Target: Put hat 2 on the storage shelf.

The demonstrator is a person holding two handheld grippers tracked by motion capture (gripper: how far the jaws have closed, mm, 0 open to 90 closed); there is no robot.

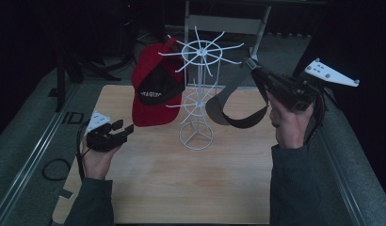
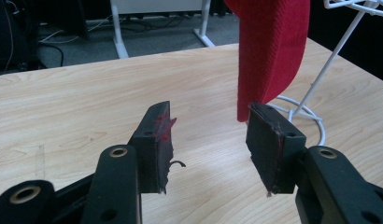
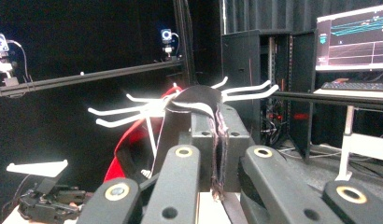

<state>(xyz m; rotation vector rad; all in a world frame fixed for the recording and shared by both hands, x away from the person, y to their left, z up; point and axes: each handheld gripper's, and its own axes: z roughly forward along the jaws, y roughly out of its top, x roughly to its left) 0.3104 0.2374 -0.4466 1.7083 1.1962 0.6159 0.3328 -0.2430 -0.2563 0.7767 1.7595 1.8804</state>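
Your right gripper (image 1: 255, 70) is clamped tight on the dark grey looping fabric strap (image 1: 231, 110) hanging below it beside the white wire rack (image 1: 197, 94), while your left gripper (image 1: 123, 128) gapes empty near the red fabric cap (image 1: 153, 84).

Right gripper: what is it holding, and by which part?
The right gripper clamps a dark grey strap at one end; the rest hangs in a loop.

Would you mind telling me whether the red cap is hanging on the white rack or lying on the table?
Hanging: the red cap dangles from an upper prong of the white rack, clear of the table.
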